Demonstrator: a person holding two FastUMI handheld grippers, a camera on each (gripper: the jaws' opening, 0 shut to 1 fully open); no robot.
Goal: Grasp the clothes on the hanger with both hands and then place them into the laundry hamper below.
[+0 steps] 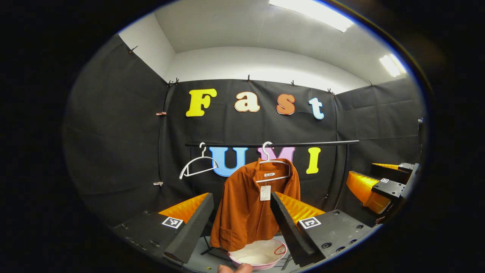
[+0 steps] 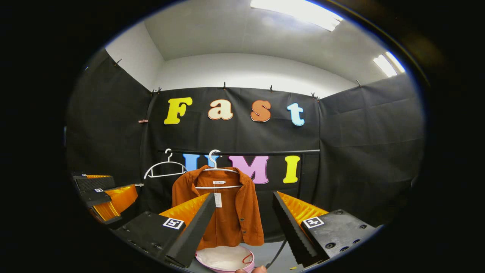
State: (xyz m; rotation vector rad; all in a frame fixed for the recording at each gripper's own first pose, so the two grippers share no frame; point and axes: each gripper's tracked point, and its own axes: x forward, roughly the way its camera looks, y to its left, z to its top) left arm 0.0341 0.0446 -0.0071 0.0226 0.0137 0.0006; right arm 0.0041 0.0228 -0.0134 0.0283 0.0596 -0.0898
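Observation:
An orange corduroy jacket [image 1: 246, 212] [image 2: 231, 216] hangs open-fronted on a white hanger [image 1: 273, 167] [image 2: 218, 171] from a black rail [image 1: 303, 143] [image 2: 265, 152], with a paper tag at its collar. Below it stands a pink laundry hamper [image 1: 242, 259] [image 2: 216, 265] with a pale lining. My left gripper [image 1: 241, 196] [image 2: 108, 185] is open, short of the jacket, its fingers framing the jacket's middle. My right gripper [image 2: 244, 196] [image 1: 373, 176] is also open and apart from the cloth, level with the jacket's right half. Neither touches anything.
A second white hanger [image 1: 199, 167] [image 2: 165, 168] hangs bare on the rail to the jacket's left. The rail's stand leg [image 1: 343, 178] drops at the right. Black cloth walls close in the booth on three sides. A person's fingertip [image 1: 235, 268] shows at the bottom edge.

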